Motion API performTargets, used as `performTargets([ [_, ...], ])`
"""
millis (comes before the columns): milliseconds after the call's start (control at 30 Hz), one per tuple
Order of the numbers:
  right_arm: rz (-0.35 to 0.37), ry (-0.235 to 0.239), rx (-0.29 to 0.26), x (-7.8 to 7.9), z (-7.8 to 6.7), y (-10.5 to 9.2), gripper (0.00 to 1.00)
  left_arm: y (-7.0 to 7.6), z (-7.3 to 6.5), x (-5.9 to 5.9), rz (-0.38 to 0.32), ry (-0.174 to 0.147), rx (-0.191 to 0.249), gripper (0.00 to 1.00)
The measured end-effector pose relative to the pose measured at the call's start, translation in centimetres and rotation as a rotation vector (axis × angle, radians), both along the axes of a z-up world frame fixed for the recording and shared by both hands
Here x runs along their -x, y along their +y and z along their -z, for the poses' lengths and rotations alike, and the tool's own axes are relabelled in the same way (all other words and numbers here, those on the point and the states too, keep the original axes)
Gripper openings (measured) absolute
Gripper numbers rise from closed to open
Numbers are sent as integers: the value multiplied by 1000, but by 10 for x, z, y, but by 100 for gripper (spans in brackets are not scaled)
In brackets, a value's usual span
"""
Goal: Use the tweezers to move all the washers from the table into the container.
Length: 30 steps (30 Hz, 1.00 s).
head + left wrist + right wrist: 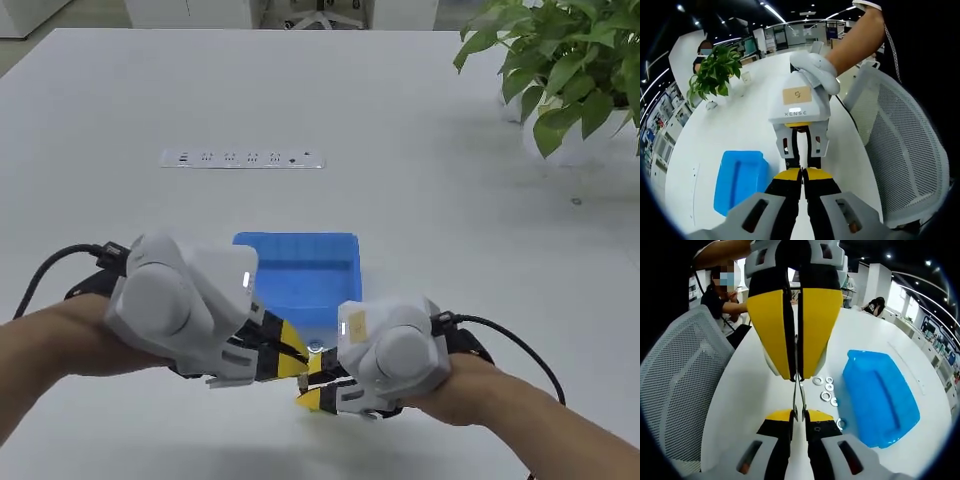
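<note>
In the head view my two grippers meet tip to tip at the table's near edge, just in front of the blue container (300,275). The left gripper (300,362) comes in from the left and the right gripper (312,395) from the right. Thin metal tweezers (798,396) run between the left gripper's yellow jaws (796,375) and my right gripper (799,416); both sets of jaws are shut on them. Several washers (826,396) lie on the white table beside the container (880,400). In the left gripper view my left gripper (802,172) faces the right gripper (801,150).
A white power strip (243,159) lies beyond the container. A potted plant (570,70) stands at the far right. A grey mesh chair (905,150) is close to the table's near edge. People sit in the background of the right gripper view.
</note>
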State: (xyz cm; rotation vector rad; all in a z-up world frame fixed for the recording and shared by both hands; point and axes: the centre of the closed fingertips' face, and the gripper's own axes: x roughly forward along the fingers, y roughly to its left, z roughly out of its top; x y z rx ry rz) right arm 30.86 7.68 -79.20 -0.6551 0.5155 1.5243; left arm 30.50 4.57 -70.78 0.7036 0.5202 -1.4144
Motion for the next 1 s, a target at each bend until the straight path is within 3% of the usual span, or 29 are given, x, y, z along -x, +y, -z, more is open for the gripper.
performTargets([
  [433, 46, -35, -17, -20, -5, -3, 11, 0, -4, -17, 4, -29, 3, 6],
  [1000, 76, -50, -18, -41, -2, -6, 12, -3, 0, -36, 9, -35, -8, 6],
])
